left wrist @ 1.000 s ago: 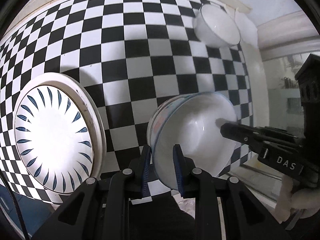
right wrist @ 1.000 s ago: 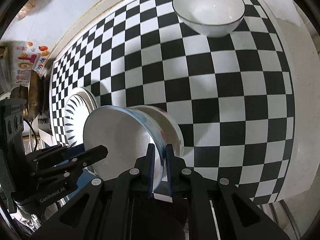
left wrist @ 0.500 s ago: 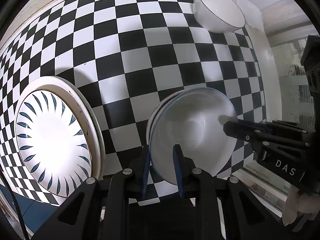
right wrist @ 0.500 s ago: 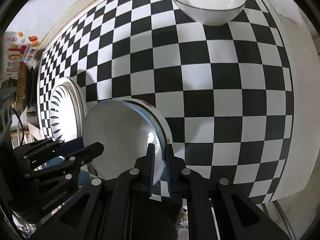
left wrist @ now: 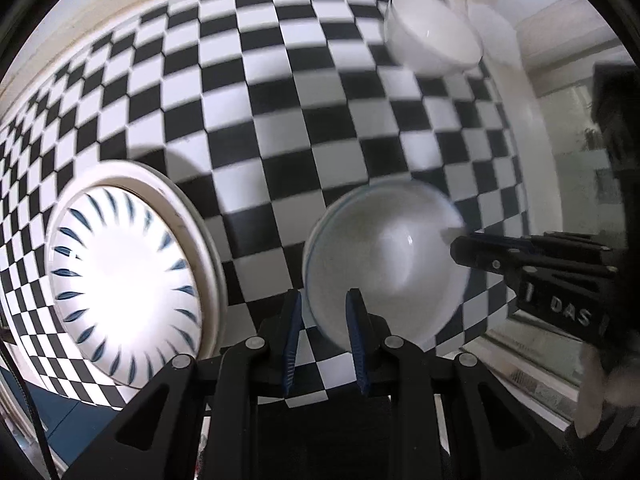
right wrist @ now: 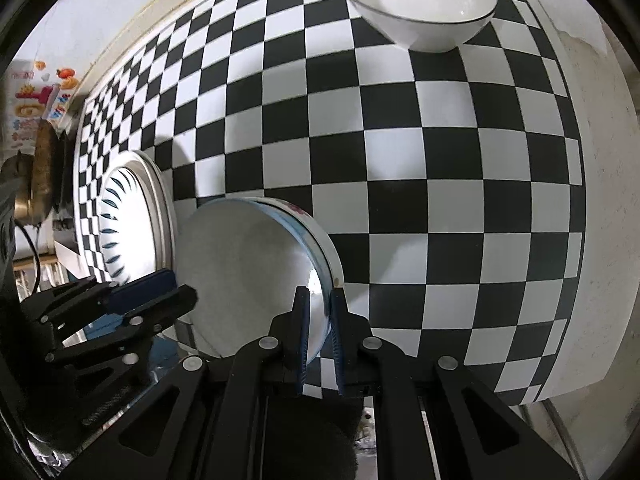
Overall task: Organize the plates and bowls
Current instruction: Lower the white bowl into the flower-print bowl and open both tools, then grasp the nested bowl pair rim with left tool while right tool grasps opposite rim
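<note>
A white bowl (left wrist: 392, 264) (right wrist: 248, 264) sits level inside a second bowl (right wrist: 322, 234) with a patterned outside, on the checkered cloth. My left gripper (left wrist: 322, 320) (right wrist: 182, 290) is shut on the white bowl's left rim. Across from it, my right gripper (right wrist: 319, 320) (left wrist: 460, 246) is shut on the opposite rim. Both point steeply down. To the left lies a white plate with blue petal marks (left wrist: 120, 276) (right wrist: 128, 220), resting on a larger cream plate. A white bowl with a thin dark rim (left wrist: 432, 36) (right wrist: 420, 4) stands at the far right of the cloth.
The checkered cloth (right wrist: 440, 160) covers a table with a cream edge (right wrist: 596, 200) close on the right. A brown pan (right wrist: 42, 172) and coloured stickers on the wall are beyond the plate on the left. Open cloth lies between the nested bowls and the far bowl.
The held bowl has gone from tilted on its side to level and has sunk into the bowl under it. Both grippers kept their hold on its rim.
</note>
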A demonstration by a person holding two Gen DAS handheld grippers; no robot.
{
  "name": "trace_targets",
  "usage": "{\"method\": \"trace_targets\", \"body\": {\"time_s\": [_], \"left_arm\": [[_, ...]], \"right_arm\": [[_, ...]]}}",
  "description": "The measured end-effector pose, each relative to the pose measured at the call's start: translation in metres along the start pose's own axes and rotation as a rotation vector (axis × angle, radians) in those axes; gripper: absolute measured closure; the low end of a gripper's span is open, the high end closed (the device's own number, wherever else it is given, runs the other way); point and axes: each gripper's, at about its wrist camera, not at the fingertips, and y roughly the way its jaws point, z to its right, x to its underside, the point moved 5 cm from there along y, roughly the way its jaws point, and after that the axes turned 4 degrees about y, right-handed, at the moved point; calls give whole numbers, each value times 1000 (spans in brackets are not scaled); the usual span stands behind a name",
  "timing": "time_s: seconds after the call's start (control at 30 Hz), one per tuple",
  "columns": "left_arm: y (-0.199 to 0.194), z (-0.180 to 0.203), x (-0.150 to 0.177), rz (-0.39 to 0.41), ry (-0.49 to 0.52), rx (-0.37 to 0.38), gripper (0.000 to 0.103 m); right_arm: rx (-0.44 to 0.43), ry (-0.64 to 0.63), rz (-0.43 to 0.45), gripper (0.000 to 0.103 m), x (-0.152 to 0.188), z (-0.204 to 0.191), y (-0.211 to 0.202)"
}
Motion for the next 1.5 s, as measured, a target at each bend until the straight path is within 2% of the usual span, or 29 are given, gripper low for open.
{"method": "trace_targets", "body": {"time_s": [0.1, 0.17, 0.3, 0.33, 0.53, 0.63, 0.8, 1.0, 1.07, 1.1, 1.27, 1.5], "left_arm": [[-31, -5, -9, 72, -23, 9, 80], [-50, -9, -23, 120, -47, 27, 74], [-71, -9, -73, 174, -70, 67, 72], [-71, -8, -85, 175, -72, 76, 72], [-37, 12, -163, 102, -59, 139, 72], [-11, 22, -195, 54, -48, 148, 72], [33, 27, -230, -21, -30, 127, 72], [67, 30, -245, -87, -12, 158, 73], [73, 33, -247, -88, 11, 167, 85], [75, 34, -247, -91, 22, 167, 89], [75, 36, -245, -83, 36, 151, 89], [61, 38, -241, -56, 57, 120, 89]], "right_arm": [[-33, 11, 26, 91, -2, 3, -18], [-60, 15, 62, 90, -7, 5, -35], [-79, 64, 173, 73, -31, 22, -76], [-82, 82, 199, 73, -39, 29, -84], [-100, 229, 282, 73, -102, 82, -107], [-116, 283, 283, 73, -134, 103, -100], [-121, 331, 243, 73, -173, 122, -73], [-114, 347, 186, 73, -201, 130, -38], [-112, 343, 171, 81, -205, 129, -29], [-106, 337, 166, 92, -207, 128, -27], [-50, 298, 166, 94, -210, 120, -22], [-45, 273, 161, 95, -206, 106, -20]]}}
